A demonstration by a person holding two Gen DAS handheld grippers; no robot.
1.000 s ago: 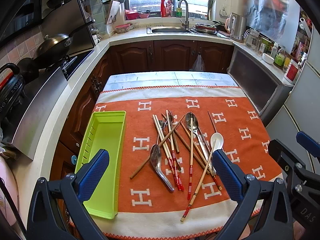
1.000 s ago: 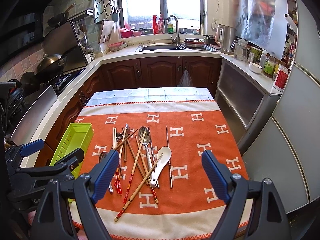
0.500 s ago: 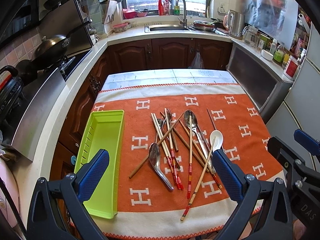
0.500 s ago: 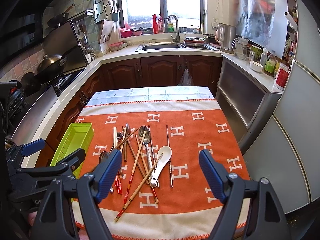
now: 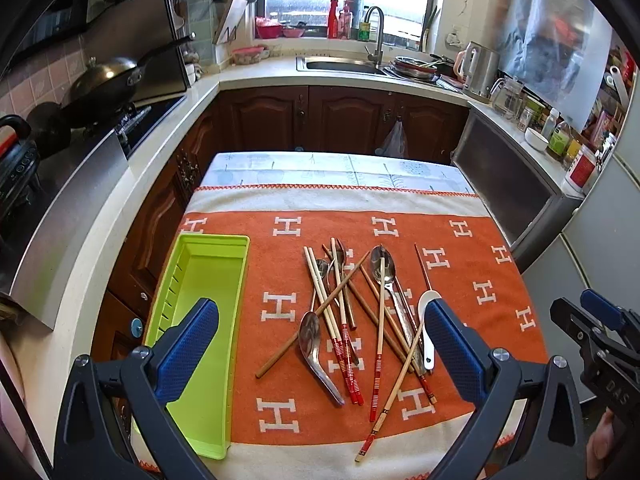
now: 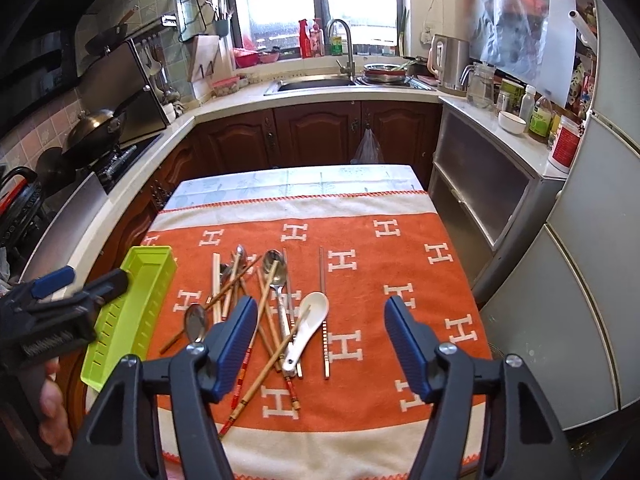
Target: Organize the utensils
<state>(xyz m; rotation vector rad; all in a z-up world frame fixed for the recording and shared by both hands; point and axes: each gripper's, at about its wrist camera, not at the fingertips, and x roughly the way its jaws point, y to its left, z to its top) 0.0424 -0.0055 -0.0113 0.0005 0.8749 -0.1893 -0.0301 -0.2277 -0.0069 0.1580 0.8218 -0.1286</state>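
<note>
In the left wrist view the left claw (image 5: 322,344) hangs wide open and empty above the counter's near edge, with the green tray (image 5: 236,280) along the cloth's (image 5: 460,248) left edge and the utensils (image 5: 360,316) heaped mid-counter just beside it. In the right wrist view the right claw (image 6: 320,344) gapes open, holding nothing, over the heap's (image 6: 276,304) near end, the white spoon (image 6: 308,324) between its blue pads (image 6: 236,344).

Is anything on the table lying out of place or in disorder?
Yes. The chopsticks and spoons lie crossed in a loose heap on the orange cloth, while the green tray beside them holds nothing.
</note>
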